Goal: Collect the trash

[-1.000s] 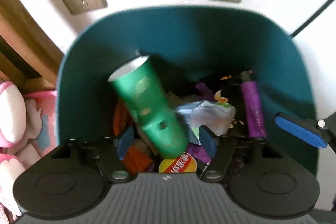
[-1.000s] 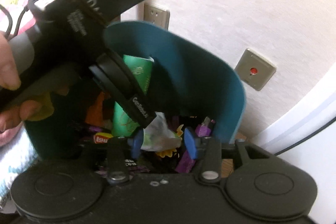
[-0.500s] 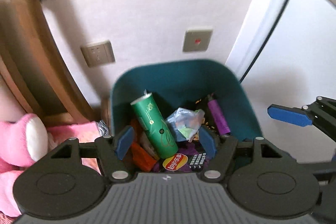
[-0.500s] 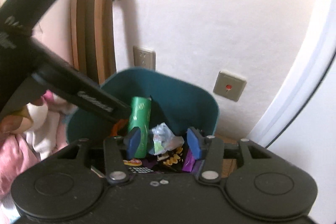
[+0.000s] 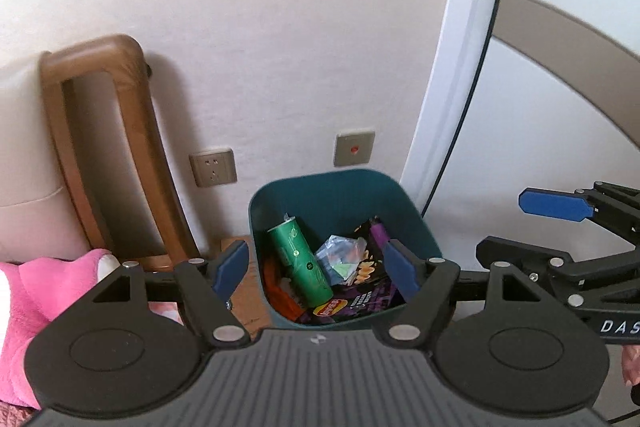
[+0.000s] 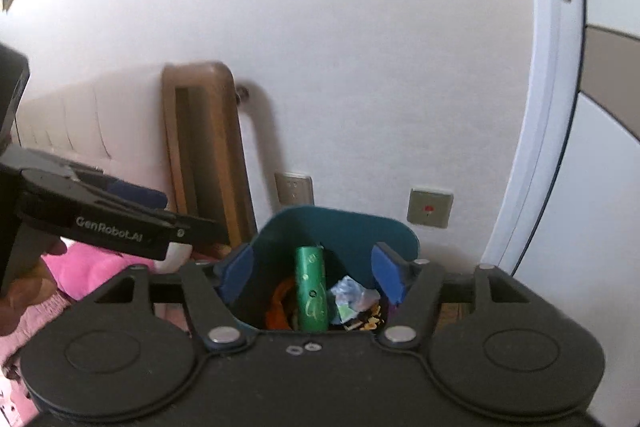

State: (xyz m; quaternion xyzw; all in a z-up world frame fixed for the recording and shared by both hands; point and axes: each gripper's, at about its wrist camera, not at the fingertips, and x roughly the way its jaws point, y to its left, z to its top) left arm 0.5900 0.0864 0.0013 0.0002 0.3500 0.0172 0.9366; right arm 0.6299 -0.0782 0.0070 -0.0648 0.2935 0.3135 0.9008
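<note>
A teal trash bin (image 5: 332,187) (image 6: 340,223) stands on the floor against the wall, below both grippers. Inside it lie a green tube can (image 5: 300,259) (image 6: 310,291), a crumpled clear wrapper (image 5: 340,259) (image 6: 354,297), a purple tube (image 5: 380,233), a yellow snack bag (image 5: 330,309) and orange scraps. My left gripper (image 5: 316,271) hangs above the bin, its jaws opening with nothing between the pads. My right gripper (image 6: 312,275) is also above the bin, jaws opening and empty; in the left wrist view it reaches in from the right with one blue pad (image 5: 554,205) showing.
A wooden headboard frame (image 5: 104,147) and a padded bed head stand left of the bin. Pink fabric (image 5: 36,291) lies at the lower left. A wall socket (image 5: 212,167) and a switch plate (image 5: 354,148) sit behind the bin. A white door frame (image 5: 460,67) rises on the right.
Both grippers have risen and pulled back from the bin, so it looks much smaller. Both sets of jaws have widened. The green can and the crumpled wrapper now lie loose in the bin.
</note>
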